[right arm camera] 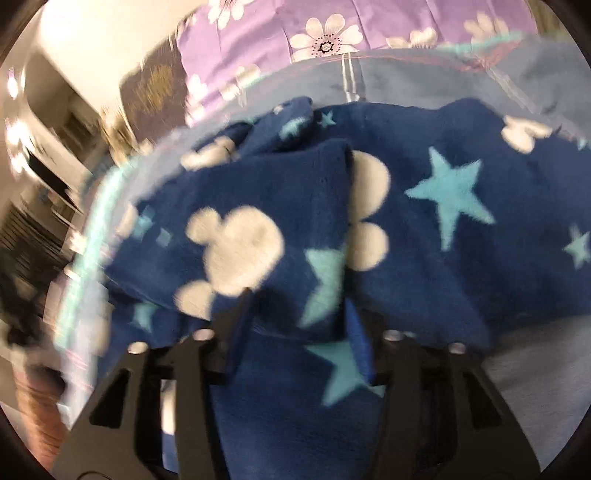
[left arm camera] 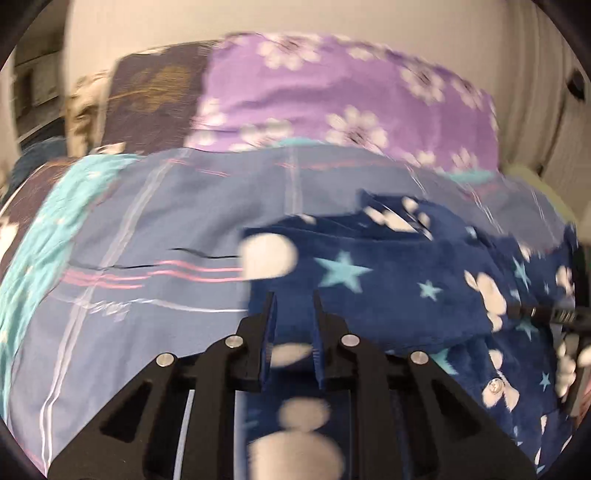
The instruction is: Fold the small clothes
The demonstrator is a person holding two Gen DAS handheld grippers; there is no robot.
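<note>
Nearest, the left gripper [left arm camera: 293,299], black with two narrow fingers, has its jaws drawn close together on a fold of the dark blue fleece garment [left arm camera: 388,288] printed with white mouse-head shapes and pale turquoise stars; the cloth runs between the pads and down under the gripper body. The right gripper [right arm camera: 301,306], of the same black build, has its jaws about half apart; the fleece garment [right arm camera: 424,229] lies between and under the fingers, and the blur hides whether the pads press on it. The garment lies rumpled on the blue-grey checked bedsheet [left arm camera: 166,221] with thin pink and white stripes, a folded flap doubled over its middle in the right wrist view. A small silver snap button [left arm camera: 493,386] shows near its right edge. A turquoise trimmed edge [left arm camera: 40,236] borders the sheet at left. Beyond stands a lilac pillow [left arm camera: 332,92] with white daisies, and beside it a dark brown patterned cushion [left arm camera: 155,96], against a pale wall [left arm camera: 147,22].
</note>
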